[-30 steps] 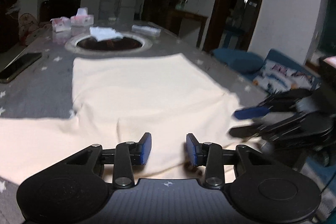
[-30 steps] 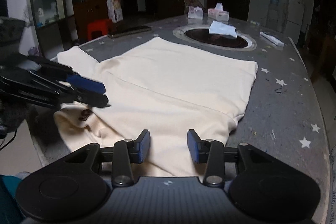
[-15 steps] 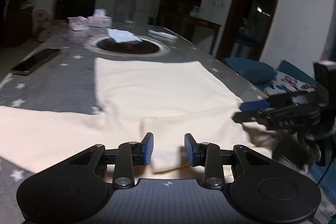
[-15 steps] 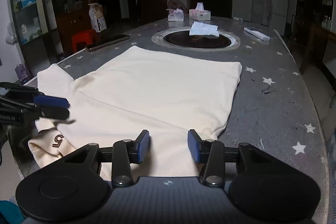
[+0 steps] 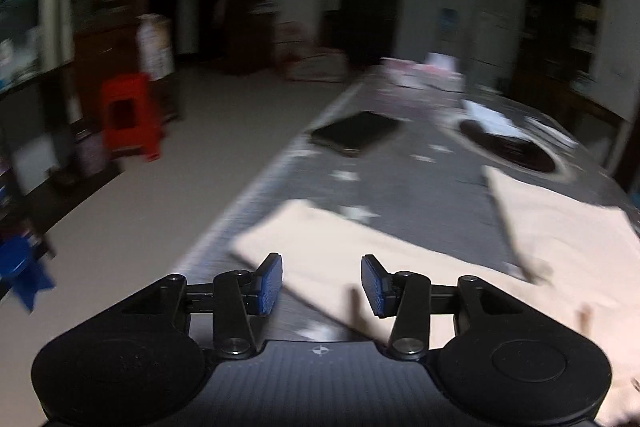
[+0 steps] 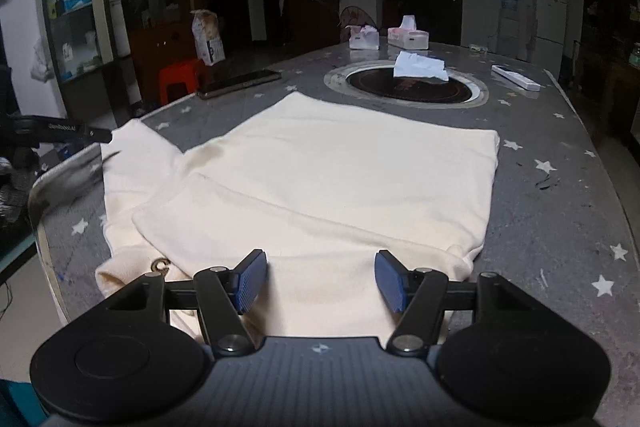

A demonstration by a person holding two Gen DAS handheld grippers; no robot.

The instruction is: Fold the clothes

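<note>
Cream sweatshirt [image 6: 320, 179] lies partly folded on the grey counter [image 6: 560, 211]; both the left hand-held gripper [image 5: 322, 283] and right hand-held gripper [image 6: 320, 281] have just been opening, released, nothing gripped.

My left gripper [image 5: 321, 285]: black linkage arms, silver pivot screws, blue ribbed pads | my right gripper [image 6: 320, 281]: same black build, blue pads, ribbed grey housing, small crosshair mark near centre
</note>
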